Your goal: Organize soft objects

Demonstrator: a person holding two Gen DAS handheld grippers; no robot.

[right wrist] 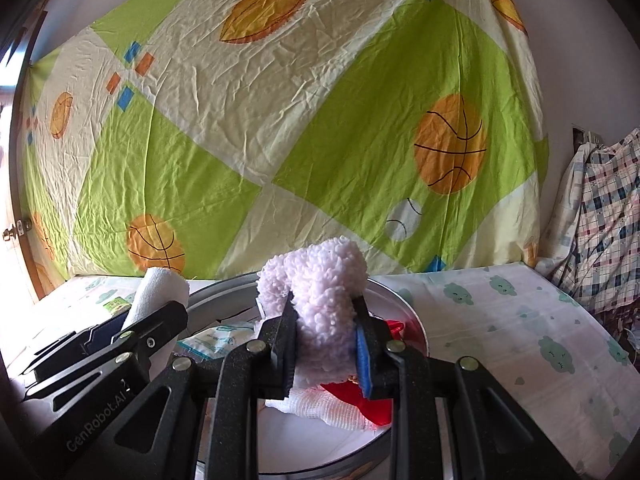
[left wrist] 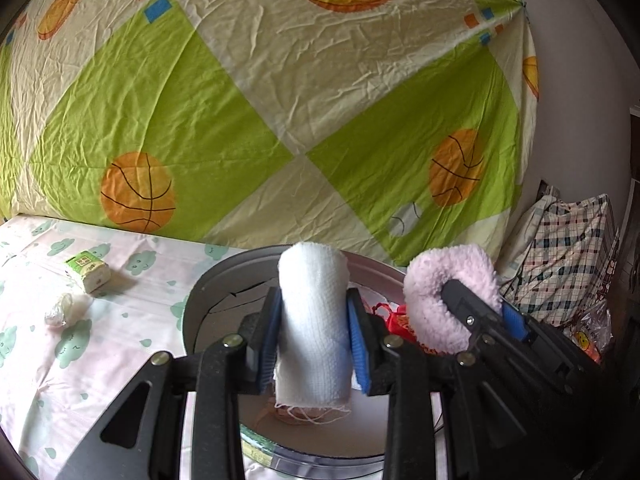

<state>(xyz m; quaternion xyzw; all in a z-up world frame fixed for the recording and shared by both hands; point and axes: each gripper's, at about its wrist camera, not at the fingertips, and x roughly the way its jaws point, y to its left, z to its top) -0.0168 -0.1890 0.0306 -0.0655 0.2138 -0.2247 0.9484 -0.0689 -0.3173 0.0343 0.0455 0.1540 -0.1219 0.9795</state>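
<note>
The left gripper [left wrist: 314, 332] is clamped on a rolled white gauze cloth [left wrist: 313, 320], standing upright between its blue pads, jaws narrowed to the roll's width. Just beside it, the right gripper [right wrist: 326, 340] pinches a fluffy pale pink fleece piece [right wrist: 320, 292] the same way. Both hang over a round grey metal tin [right wrist: 404, 308] that sits on the cloud-printed bed sheet [right wrist: 500, 332] near its back edge; inside lie a red fabric item [right wrist: 352, 394] and white gauze [right wrist: 320, 406].
</note>
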